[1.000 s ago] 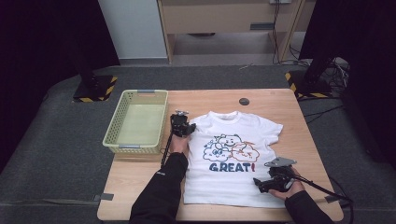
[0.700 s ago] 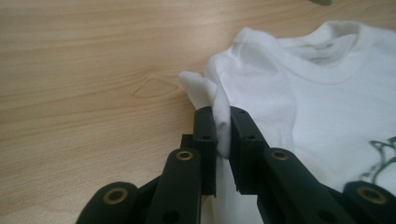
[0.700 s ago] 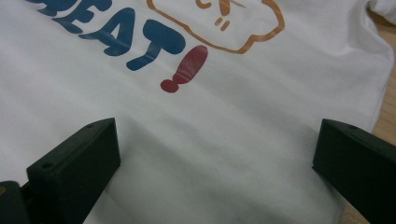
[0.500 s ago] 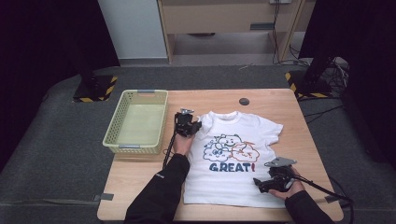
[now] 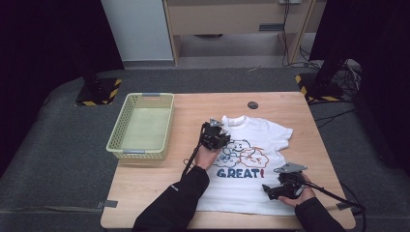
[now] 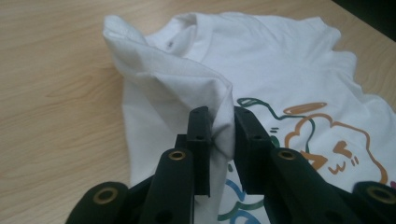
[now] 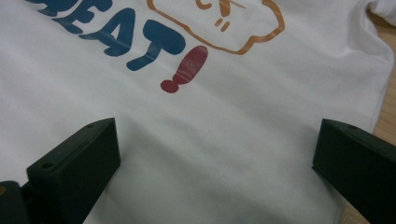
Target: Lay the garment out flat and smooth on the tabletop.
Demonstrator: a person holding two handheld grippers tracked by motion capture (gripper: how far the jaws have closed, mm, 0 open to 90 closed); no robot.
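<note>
From above, a white T-shirt (image 5: 251, 159) lies print-up on the wooden worktop (image 5: 290, 104), its hem near the front edge. The left gripper (image 5: 216, 137) sits over the shirt's left shoulder; the right gripper (image 5: 278, 189) rests by the lower right hem. A green basket (image 5: 141, 126) stands left of the shirt, bare wood between them.

Left gripper view: the jaws pinch a raised fold of the sleeve (image 6: 187, 79).

Right gripper view: jaws spread wide over flat cloth, with the shirt's side edge just right.
</note>
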